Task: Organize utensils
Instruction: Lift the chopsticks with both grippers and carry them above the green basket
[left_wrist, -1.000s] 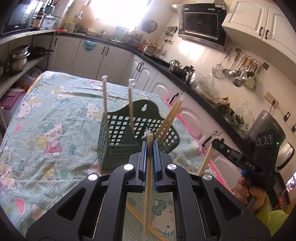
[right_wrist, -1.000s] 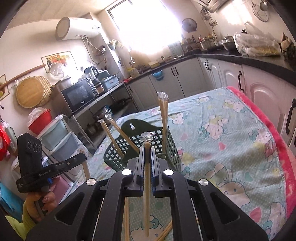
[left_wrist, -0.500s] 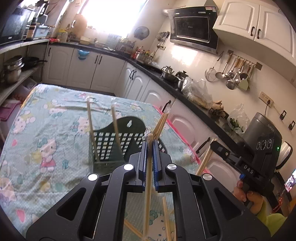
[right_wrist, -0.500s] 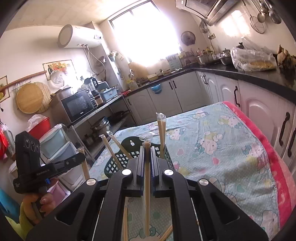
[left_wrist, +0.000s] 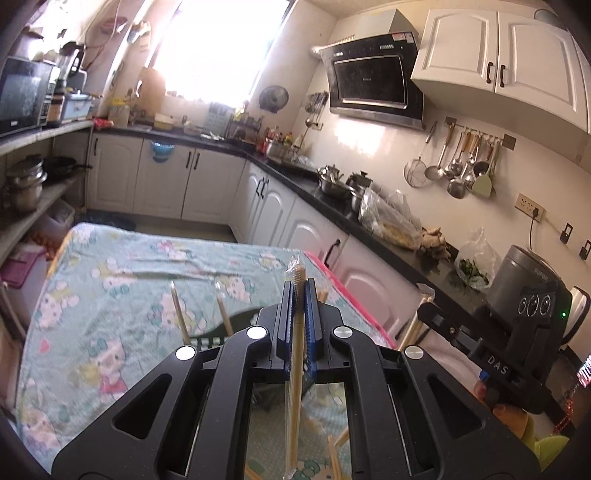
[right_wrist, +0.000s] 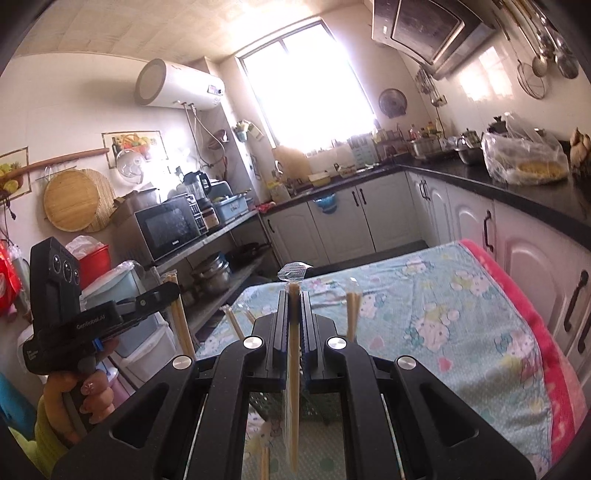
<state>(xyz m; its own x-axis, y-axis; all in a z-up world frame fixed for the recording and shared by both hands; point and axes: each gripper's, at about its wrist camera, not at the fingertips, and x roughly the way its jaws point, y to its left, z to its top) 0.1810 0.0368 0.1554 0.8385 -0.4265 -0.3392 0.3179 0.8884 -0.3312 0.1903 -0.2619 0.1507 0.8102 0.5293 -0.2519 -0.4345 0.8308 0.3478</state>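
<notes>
My left gripper is shut on a plastic-wrapped pair of chopsticks, held upright above the table. My right gripper is shut on another wrapped pair of chopsticks, also upright. The dark green perforated basket is mostly hidden behind the left gripper's body; it shows through the right gripper's frame too. Several wrapped chopsticks stand in it, also seen in the right wrist view. Loose chopsticks lie on the cloth below.
The table has a Hello Kitty cloth with a pink edge. White cabinets and a black counter run along the right. Shelves with pots stand at the left. Each gripper shows in the other's view.
Both grippers have risen and tilted up with their chopsticks. The basket has dropped low in both views and is now largely hidden behind the gripper bodies.
</notes>
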